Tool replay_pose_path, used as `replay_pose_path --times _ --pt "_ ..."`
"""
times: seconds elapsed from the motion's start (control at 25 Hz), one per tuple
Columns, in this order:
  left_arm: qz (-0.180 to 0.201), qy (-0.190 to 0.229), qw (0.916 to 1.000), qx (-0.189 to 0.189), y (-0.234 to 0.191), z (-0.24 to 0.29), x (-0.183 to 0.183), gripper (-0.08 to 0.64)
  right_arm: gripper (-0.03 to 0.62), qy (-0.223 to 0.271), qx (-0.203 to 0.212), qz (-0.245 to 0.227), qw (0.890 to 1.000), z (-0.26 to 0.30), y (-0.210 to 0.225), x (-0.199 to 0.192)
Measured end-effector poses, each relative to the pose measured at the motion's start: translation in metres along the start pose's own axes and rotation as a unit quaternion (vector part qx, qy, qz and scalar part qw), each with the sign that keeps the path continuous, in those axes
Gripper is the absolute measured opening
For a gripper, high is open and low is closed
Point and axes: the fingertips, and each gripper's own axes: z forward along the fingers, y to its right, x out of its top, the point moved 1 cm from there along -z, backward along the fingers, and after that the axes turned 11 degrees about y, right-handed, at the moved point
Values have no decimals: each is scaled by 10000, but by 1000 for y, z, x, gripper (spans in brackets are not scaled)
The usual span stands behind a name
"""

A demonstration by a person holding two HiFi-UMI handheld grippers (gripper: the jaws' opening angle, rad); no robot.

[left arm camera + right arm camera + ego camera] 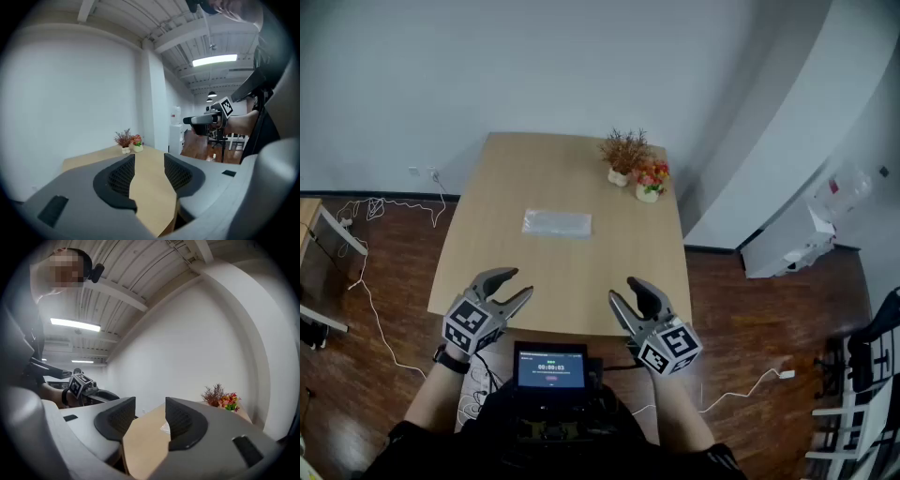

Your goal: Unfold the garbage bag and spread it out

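Note:
A folded, clear garbage bag (pixel 557 223) lies flat on the middle of the wooden table (pixel 506 272). Both grippers hover over the table's near edge, well short of the bag. My left gripper (pixel 509 289) is open with nothing between its jaws; in its own view (pixel 146 174) only bare tabletop shows in the gap. My right gripper (pixel 624 294) is open and empty too, and its view (pixel 149 416) shows a sliver of the bag (pixel 165 428) just past the right jaw.
Two small pots of flowers (pixel 636 167) stand at the table's far right corner. A small screen (pixel 550 369) sits at the person's chest below the table edge. Cables (pixel 375 281) trail on the wooden floor to the left. White boxes (pixel 797 239) lie on the right.

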Motion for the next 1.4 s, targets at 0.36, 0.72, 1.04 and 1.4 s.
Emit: replay_pose_path --times 0.36,0.72,1.04,1.4 --pt "125 -194 9997 -1 15 18 -10 202 224 -21 -14 51 10000 -13 12 -5" --pt "326 -348 9988 -53 -2 48 -16 202 224 -52 -66 36 10000 0 28 -9" --pt "269 -353 9988 -186 -35 96 -26 202 224 -197 -161 -65 9997 34 52 -11" --pt "322 -689 9958 -509 -70 167 -66 202 224 -465 -356 42 9983 82 87 -33"
